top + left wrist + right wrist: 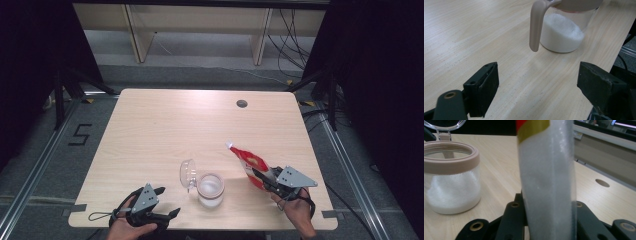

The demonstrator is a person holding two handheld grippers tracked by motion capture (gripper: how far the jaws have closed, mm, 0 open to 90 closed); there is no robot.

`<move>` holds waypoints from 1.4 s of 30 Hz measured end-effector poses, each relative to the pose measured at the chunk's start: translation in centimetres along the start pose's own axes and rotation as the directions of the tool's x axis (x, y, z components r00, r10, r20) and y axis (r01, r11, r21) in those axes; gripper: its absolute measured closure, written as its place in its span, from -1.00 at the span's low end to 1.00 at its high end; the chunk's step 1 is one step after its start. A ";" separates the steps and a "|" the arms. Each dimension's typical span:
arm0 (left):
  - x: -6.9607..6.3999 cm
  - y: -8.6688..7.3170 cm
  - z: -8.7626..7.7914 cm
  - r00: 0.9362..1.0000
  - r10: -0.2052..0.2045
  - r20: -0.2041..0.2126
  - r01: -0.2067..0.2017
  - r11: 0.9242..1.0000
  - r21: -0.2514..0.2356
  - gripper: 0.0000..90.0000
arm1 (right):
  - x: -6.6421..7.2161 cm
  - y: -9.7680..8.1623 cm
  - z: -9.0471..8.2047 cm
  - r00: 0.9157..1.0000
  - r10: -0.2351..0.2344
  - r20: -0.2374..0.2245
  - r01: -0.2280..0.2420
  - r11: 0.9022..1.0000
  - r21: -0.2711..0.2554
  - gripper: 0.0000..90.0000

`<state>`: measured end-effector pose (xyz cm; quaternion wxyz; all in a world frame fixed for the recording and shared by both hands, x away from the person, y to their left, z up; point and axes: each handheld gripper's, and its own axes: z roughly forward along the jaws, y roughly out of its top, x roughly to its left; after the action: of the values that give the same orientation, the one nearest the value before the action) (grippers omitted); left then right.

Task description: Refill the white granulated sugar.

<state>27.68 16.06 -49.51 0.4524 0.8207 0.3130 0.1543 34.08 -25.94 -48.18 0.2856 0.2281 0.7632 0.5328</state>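
Your left tool [162,202] rests low at the near left of the pale wooden bench [150,130], its black jaws standing wide with nothing between them, so nothing steadies the jar. That clear glass jar with a beige rim and a hinged lid flipped open [210,189] stands just to its right, near the bench's front edge, with white granules heaped higher on one side. Farther right, your right tool [267,182] is closed on the lower part of the red-and-clear plastic pouch of white granules [247,162], which tilts up and leftward, its tip apart from the jar mouth. If you tip the pouch before its mouth sits over the beige rim, granules will likely scatter on the bench. The soft pouch may also buckle or slide in your narrow grip as the contents shift. A bump from the pouch could push the unsupported jar, or knock the upright lid [188,173] down onto the mouth.
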 end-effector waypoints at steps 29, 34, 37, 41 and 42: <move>0.3 0.1 -0.1 1.000 0.025 -0.003 -0.025 1.000 -0.002 -0.62 | -0.6 -0.8 -2.8 0.990 0.122 0.067 -0.125 0.991 0.037 0.58; 0.1 0.0 0.0 1.000 -0.008 -0.005 0.008 1.000 -0.006 -0.62 | -0.6 -0.8 -3.4 0.984 0.159 0.084 -0.163 0.985 0.050 0.51; 0.1 0.0 0.0 1.000 -0.010 -0.003 0.010 1.000 -0.008 -0.62 | -0.4 -1.0 -3.9 0.974 0.201 0.102 -0.206 0.978 0.039 0.47; 0.2 0.0 0.0 1.000 0.003 -0.003 -0.003 1.000 -0.002 -0.62 | -0.4 -1.0 -4.4 0.975 0.191 0.113 -0.198 0.979 0.052 0.39; 0.1 0.0 0.0 1.000 -0.002 0.000 0.002 1.000 -0.005 -0.62 | -0.1 -0.9 -4.4 0.969 0.217 0.121 -0.224 0.973 0.048 0.37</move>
<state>27.76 16.14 -49.51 0.4546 0.8193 0.3133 0.1547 31.14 -29.31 -47.87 0.2609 0.3507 0.7312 0.5238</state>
